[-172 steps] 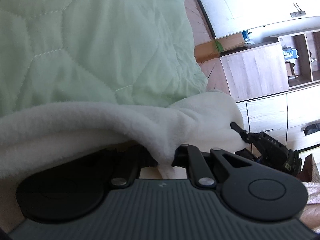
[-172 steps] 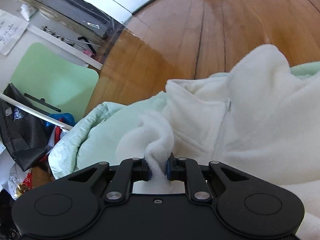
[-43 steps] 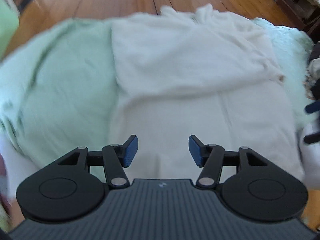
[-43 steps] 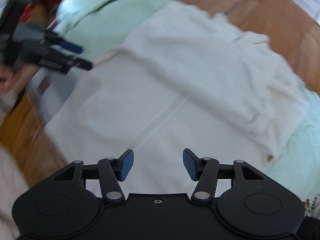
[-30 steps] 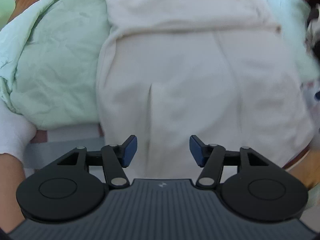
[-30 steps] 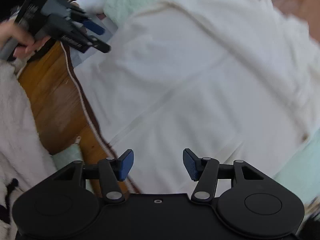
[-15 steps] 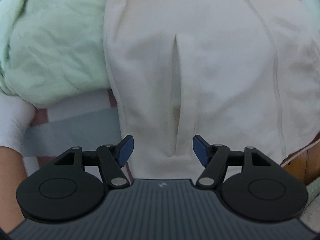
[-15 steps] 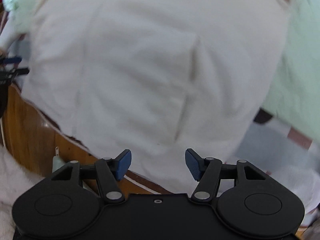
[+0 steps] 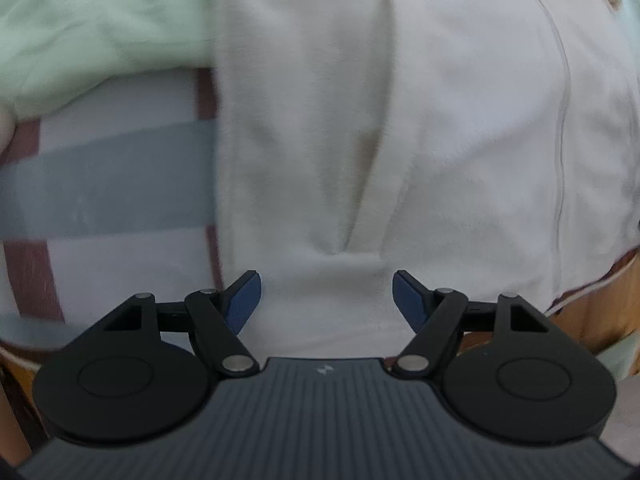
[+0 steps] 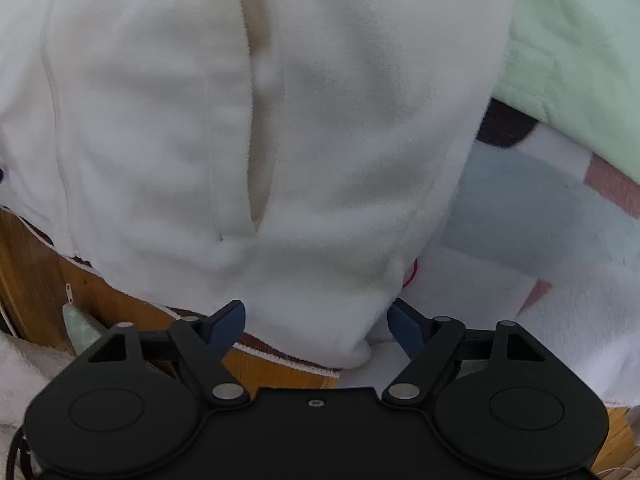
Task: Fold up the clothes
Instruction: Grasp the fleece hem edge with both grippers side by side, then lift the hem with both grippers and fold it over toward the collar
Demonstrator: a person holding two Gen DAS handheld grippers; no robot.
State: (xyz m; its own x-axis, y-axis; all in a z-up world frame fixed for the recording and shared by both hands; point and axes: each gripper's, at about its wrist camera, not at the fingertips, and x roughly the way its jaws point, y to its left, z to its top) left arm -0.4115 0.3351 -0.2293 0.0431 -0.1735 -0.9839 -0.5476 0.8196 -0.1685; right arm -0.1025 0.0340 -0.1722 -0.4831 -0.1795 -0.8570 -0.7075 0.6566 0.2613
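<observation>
no readable text, small pale logo on left tongs (image 9: 326, 300) body

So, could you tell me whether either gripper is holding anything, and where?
Nothing is held. The left gripper and right gripper are both open at the bottom hem of the white fleece jacket.

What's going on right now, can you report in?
Left tool open, right tool open, both empty at the hem. White fleece jacket lies flat on the bed, bottom fold not yet made. Green quilt alongside, nothing in the way.
</observation>
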